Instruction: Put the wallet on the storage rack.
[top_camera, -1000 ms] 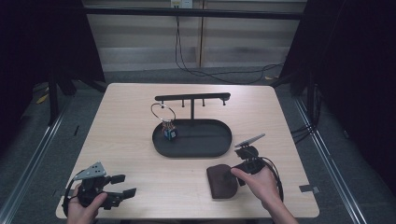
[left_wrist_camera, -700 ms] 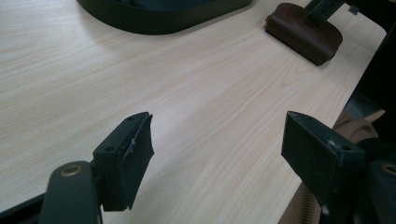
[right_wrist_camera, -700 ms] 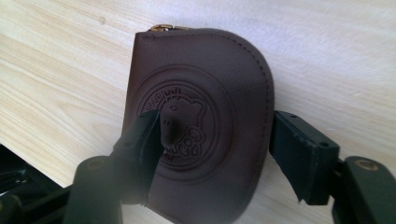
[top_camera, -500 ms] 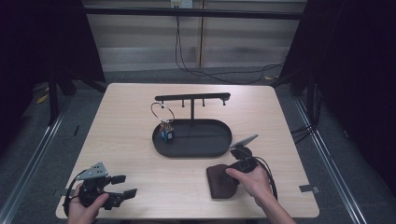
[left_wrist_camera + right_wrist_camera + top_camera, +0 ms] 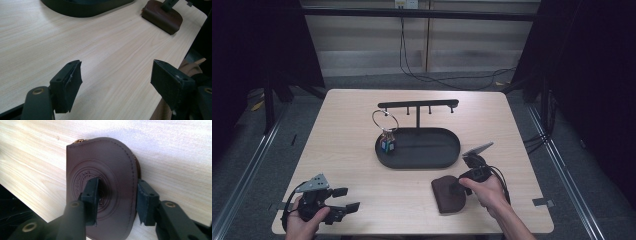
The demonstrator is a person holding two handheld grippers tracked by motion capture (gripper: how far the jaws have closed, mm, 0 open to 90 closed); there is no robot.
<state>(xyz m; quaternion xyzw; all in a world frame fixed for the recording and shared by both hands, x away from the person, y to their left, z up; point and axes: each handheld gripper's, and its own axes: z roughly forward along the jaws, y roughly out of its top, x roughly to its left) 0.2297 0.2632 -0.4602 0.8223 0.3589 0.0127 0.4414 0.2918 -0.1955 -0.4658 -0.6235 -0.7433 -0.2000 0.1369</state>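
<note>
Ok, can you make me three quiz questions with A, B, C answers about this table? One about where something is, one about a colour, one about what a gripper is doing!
1. Where does the key ring hang?
A. on the black rack
B. on the pouch
C. on the table's edge

2. What colour is the pouch?
A. green
B. brown
C. white

3. How are the left gripper's jaws?
A. shut tight
B. gripping keys
C. wide open

Answers: 1 A, the ring hooks on the rack's bar above the tray. 2 B, its leather looks dark brown. 3 C, bare table shows between the jaws.
</note>
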